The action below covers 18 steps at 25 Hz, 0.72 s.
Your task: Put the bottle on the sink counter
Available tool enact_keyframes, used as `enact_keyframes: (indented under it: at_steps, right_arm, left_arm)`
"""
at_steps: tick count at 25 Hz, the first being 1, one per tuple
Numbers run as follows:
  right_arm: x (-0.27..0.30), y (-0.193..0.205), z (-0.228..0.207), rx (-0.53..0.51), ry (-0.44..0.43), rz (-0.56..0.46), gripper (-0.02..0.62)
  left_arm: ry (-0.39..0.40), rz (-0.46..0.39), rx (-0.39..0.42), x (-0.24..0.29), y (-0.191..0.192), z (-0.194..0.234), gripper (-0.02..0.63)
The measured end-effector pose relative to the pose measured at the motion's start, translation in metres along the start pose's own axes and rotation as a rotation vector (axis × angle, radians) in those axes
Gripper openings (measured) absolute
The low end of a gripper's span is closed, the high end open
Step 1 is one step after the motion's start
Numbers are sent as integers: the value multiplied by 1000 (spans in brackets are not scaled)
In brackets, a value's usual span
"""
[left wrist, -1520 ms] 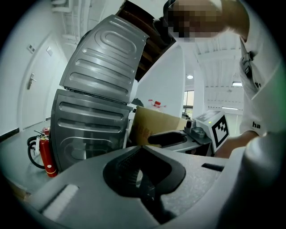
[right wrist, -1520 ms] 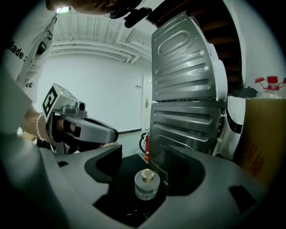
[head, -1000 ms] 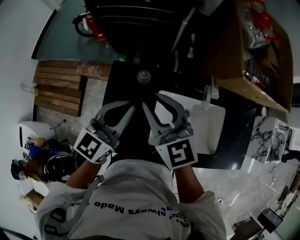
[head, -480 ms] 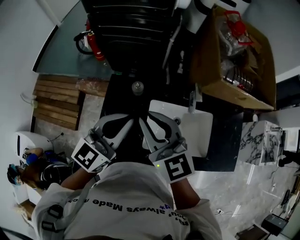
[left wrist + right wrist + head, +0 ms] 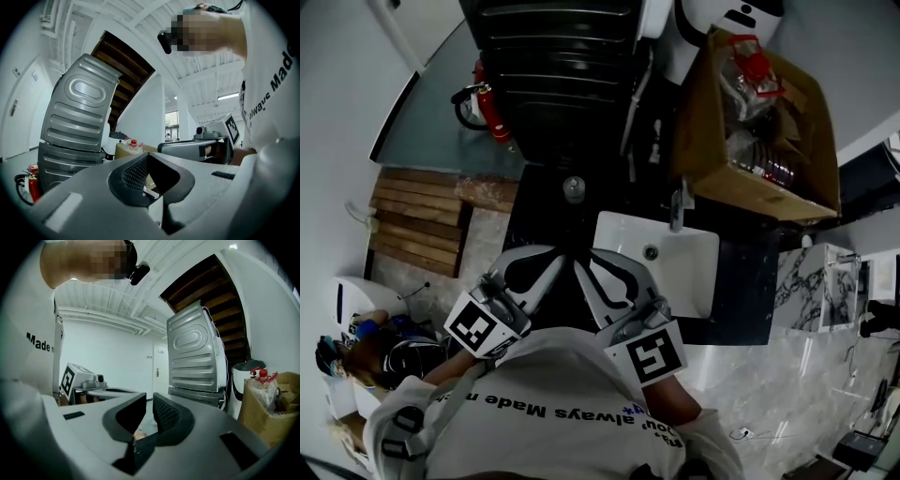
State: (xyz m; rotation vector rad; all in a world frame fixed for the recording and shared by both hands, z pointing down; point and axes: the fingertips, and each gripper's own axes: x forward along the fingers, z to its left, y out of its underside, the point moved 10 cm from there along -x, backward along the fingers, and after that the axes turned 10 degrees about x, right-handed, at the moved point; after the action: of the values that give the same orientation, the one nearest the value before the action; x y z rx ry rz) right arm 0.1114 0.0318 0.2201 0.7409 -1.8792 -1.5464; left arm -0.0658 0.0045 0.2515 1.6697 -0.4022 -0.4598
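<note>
1. Head view: the bottle (image 5: 573, 187) shows as a small round capped shape seen from above, so this reading is cautious. It stands upright on the dark worktop (image 5: 536, 211), just beside the back left corner of the white sink basin (image 5: 684, 272). Nothing touches it.
2. Change: against a second ago, both grippers sit closer to the person's chest and further from the bottle. The bottle keeps its spot relative to the basin.
3. Left gripper (image 5: 557, 258): clenched, pads meeting at the tips, nothing between them (left gripper view).
4. Right gripper (image 5: 583, 266): the jaws have just been closing. Only a thin slit remains, with nothing in it (right gripper view).
5. Judgement: the placement looks done, and both grippers are coming away empty.
6. Edges:
   - The worktop's left edge runs near the bottle, with floor and a wooden pallet (image 5: 417, 220) below, so a knock leftward could send it off.
   - The tap (image 5: 677, 208) and a cardboard box (image 5: 750, 178) crowd the back right. The box holds a red-capped container (image 5: 754, 67).
   - A ribbed appliance (image 5: 553, 66) closes off the back.
7. Open room: the near side, toward the person, has space. A straight pull-back should meet nothing.
</note>
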Motion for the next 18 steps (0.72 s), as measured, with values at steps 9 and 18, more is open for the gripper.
enact_keyframes:
  at_steps: [9,18]
  right_arm:
    - [-12,3,10,-9,22,13,21]
    - [-11,3,16,-10,26,4,20]
  left_arm:
    - [29,-8,9,-1,-5,-9,3]
    - [35,-11,-19,0,-7,-14,3]
